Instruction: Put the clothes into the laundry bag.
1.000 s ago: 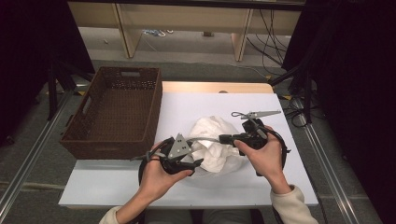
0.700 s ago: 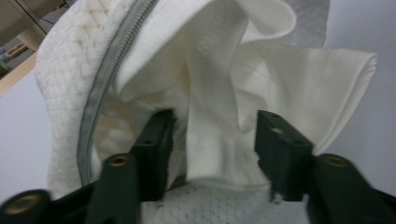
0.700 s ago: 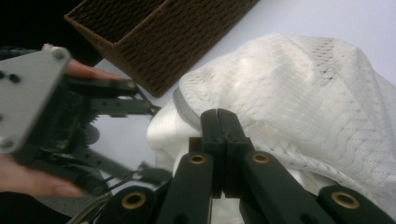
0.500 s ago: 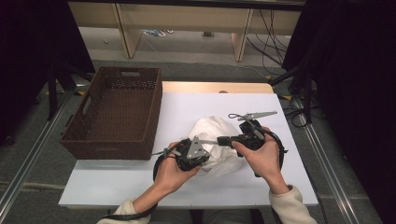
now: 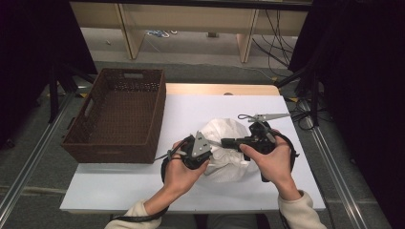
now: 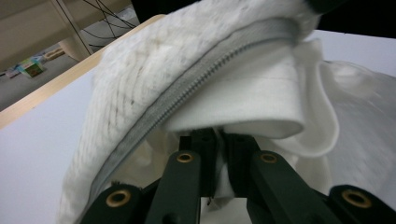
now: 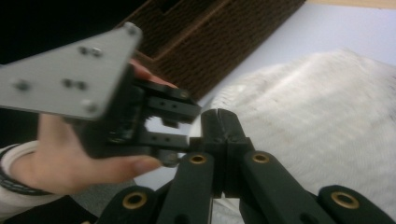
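Note:
A crumpled white fleece garment [image 5: 228, 152] with a grey zipper [image 6: 196, 88] lies on the white table [image 5: 143, 183], right of centre. My left gripper [image 5: 213, 153] comes at its left edge, jaws shut on a fold of the cloth [image 6: 220, 163]. My right gripper [image 5: 223, 141] points left across the top of the garment [image 7: 327, 121]; its jaws [image 7: 223, 128] are pressed together on the raised zipper edge. The two grippers' tips nearly meet, and the left gripper [image 7: 180, 123] with its grey plate sits just ahead of the right one.
A brown wicker basket [image 5: 76, 143] stands on the table's left part, close to my left hand. Bare table stretches behind the garment and along the front edge. Cables and wooden table legs lie on the floor beyond.
My left hand has moved right, bringing the left gripper from the table front up to the garment's left edge beside the right gripper. The right gripper has barely moved.

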Action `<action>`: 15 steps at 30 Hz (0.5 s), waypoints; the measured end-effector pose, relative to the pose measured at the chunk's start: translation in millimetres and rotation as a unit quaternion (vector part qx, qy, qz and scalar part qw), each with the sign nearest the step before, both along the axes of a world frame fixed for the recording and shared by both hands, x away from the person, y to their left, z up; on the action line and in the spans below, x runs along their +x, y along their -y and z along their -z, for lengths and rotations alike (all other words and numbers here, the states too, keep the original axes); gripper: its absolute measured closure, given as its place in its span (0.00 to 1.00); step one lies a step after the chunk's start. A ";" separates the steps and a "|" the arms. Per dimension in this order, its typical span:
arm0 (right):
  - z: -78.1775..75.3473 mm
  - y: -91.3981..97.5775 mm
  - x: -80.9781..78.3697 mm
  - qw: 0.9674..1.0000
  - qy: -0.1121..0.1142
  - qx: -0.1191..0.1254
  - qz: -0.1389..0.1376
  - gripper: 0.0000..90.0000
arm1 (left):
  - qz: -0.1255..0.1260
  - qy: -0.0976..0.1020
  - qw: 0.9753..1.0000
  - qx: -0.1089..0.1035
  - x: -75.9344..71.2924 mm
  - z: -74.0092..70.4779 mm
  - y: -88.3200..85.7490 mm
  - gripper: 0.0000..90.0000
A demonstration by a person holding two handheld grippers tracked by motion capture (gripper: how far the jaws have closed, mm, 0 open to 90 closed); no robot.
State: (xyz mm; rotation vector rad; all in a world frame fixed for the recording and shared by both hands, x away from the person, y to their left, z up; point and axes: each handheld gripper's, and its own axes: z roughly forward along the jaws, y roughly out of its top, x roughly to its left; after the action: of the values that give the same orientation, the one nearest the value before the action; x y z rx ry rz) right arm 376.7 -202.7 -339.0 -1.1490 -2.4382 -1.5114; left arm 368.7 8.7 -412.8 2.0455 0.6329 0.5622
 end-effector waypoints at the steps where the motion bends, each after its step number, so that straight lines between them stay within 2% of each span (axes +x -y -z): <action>1: -1.5 0.5 -1.3 1.000 0.001 0.004 0.002 1.00 | 0.001 -0.003 1.000 0.008 3.7 2.6 0.6 0.94; 2: -2.3 0.6 -1.5 1.000 0.000 0.003 -0.001 1.00 | -0.007 -0.011 1.000 0.004 7.3 6.8 2.0 0.94; 3: -3.3 1.5 -2.0 1.000 -0.002 0.001 -0.001 1.00 | -0.010 -0.008 1.000 0.011 12.0 10.0 2.2 0.94; 4: -3.5 1.8 -2.1 1.000 -0.004 0.001 0.001 1.00 | -0.017 -0.011 1.000 0.007 17.4 15.2 4.4 0.94; 5: -1.9 1.6 -0.9 1.000 -0.007 0.005 -0.005 1.00 | -0.019 -0.016 1.000 0.013 20.0 16.7 5.0 0.93; 6: -0.9 2.4 0.9 1.000 0.001 0.003 -0.003 1.00 | -0.019 -0.016 1.000 0.012 22.6 18.2 5.5 0.93; 7: -0.6 3.5 1.5 1.000 -0.001 -0.011 0.006 1.00 | -0.022 -0.016 1.000 0.003 23.2 18.2 7.2 0.93; 8: 1.7 3.5 3.5 1.000 -0.003 -0.005 0.003 1.00 | -0.021 -0.014 1.000 0.007 23.0 16.8 8.0 0.93; 10: 2.7 3.5 4.5 1.000 -0.005 -0.014 0.005 1.00 | -0.018 -0.011 1.000 0.012 22.6 15.5 9.2 0.92; 12: 3.4 2.9 4.5 1.000 -0.002 -0.013 0.008 1.00 | -0.016 -0.013 1.000 0.009 23.7 15.0 7.6 0.89; 14: 3.2 2.7 4.1 1.000 -0.003 -0.019 0.007 1.00 | -0.007 -0.013 1.000 0.009 23.8 15.0 3.9 0.84; 15: 3.5 3.0 4.4 1.000 0.001 -0.024 0.010 1.00 | -0.008 -0.015 1.000 0.008 23.2 14.6 1.7 0.79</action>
State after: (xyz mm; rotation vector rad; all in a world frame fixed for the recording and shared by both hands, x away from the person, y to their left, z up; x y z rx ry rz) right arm 381.1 -205.7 -342.5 -1.1853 -2.4854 -1.4663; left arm 391.9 7.0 -427.4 2.0683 0.6648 0.5489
